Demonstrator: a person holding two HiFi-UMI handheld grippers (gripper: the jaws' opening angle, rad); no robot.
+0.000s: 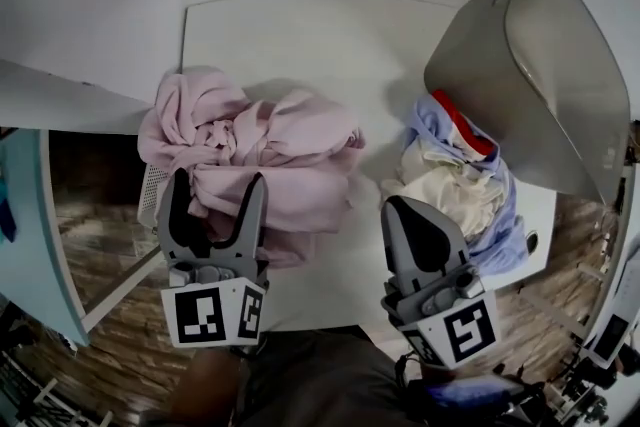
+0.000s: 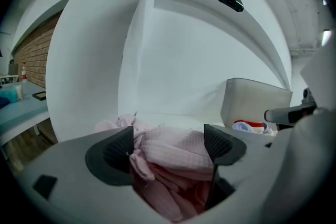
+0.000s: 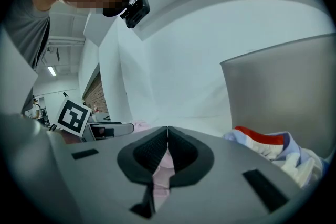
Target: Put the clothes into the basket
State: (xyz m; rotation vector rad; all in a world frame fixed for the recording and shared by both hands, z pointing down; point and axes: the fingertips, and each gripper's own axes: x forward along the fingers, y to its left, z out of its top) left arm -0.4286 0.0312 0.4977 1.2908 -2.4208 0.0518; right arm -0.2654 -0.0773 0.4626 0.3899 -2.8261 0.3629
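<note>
Over table [image 1: 330, 45] | left gripper [image 1: 218, 183]: fingers wide apart astride pink clothes [image 1: 285, 140] | right gripper [image 1: 400, 207]: fingers closed, empty

Bare table [image 1: 380, 75] lies open ahead of me, between the pink clothes pile [image 1: 260, 150] on my left and the basket [image 1: 560, 55] with its spilled laundry [image 1: 455, 180] blocking my right.

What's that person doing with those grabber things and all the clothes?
A person holds a gripper in each hand over a white table. The left gripper is open, with its jaws on either side of a pile of pink clothes but not squeezing it yet. The right gripper is shut and holds nothing. More clothes, blue, white and red, lie by the grey basket on the right.
</note>
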